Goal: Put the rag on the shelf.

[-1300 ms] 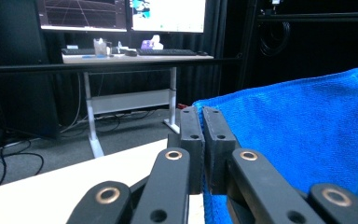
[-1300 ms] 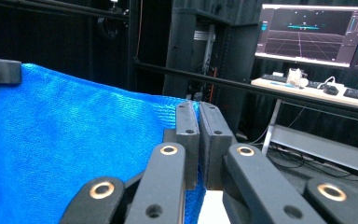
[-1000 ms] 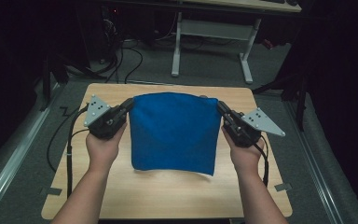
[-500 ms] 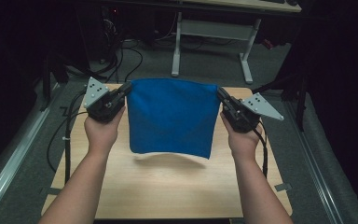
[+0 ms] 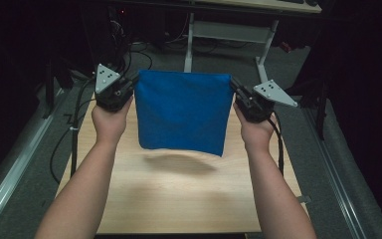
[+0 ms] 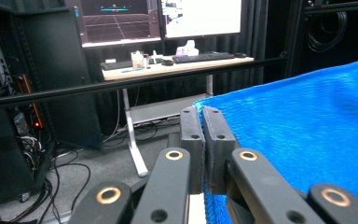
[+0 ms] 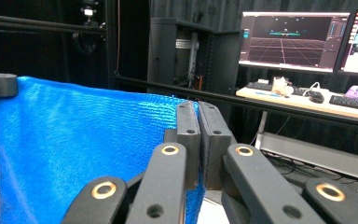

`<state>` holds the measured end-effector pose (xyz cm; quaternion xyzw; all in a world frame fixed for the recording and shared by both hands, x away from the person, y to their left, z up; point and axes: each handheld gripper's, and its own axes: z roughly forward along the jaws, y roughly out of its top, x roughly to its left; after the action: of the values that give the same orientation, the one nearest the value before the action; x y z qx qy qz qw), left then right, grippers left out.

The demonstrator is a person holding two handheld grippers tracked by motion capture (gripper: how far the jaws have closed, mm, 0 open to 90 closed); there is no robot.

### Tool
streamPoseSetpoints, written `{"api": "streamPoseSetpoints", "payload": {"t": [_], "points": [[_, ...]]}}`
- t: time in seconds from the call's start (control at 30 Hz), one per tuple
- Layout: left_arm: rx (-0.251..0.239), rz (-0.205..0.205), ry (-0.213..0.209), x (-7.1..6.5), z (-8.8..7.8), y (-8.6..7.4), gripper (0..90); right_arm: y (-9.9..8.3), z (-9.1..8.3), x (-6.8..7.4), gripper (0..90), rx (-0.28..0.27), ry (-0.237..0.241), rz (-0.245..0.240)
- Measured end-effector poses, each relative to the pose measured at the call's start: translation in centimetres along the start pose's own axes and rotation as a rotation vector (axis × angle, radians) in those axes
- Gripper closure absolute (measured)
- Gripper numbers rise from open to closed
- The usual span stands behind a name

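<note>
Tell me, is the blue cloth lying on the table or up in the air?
Up in the air. The blue cloth hangs between the left gripper and right gripper, its shadow on the table below.

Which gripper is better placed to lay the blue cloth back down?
Neither: left gripper and right gripper each clamp a top corner of the blue cloth, level, above the table.

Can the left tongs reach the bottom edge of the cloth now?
Probably not: the left tongs are shut on the cloth's top corner, the right tongs on the other. Letting go would drop that side.
</note>
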<state>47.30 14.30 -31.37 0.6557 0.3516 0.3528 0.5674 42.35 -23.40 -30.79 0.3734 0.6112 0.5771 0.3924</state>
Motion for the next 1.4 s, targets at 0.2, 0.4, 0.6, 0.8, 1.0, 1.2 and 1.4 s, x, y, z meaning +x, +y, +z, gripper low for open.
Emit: {"api": "streamPoseSetpoints", "payload": {"t": [0.2,0.4,0.6,0.8,1.0,1.2,1.4], "points": [[0.016,0.011,0.015,0.9,1.7,0.3,88.3,0.6,1.7,-0.8,89.0,0.008,-0.009,0.001],[0.042,-0.007,0.018,1.4,3.3,0.8,88.3,0.7,4.3,-2.2,89.0,0.052,-0.031,-0.005],[0.095,0.054,0.059,2.2,5.9,-0.1,88.1,0.3,6.7,-3.1,89.0,0.090,-0.044,-0.024],[0.218,0.039,0.044,2.5,8.4,-2.8,88.0,-1.7,8.9,-4.2,89.0,0.167,-0.044,-0.003],[0.279,-0.025,-0.016,2.8,8.9,-6.8,88.0,-5.0,9.6,-4.7,89.0,0.244,-0.027,0.009],[0.351,-0.062,-0.057,2.3,8.7,-9.7,87.8,-8.2,9.3,-4.5,89.0,0.312,-0.022,-0.006],[0.398,-0.095,-0.090,1.3,8.1,-12.3,87.6,-10.5,8.2,-4.5,88.9,0.343,-0.013,0.028]]}}
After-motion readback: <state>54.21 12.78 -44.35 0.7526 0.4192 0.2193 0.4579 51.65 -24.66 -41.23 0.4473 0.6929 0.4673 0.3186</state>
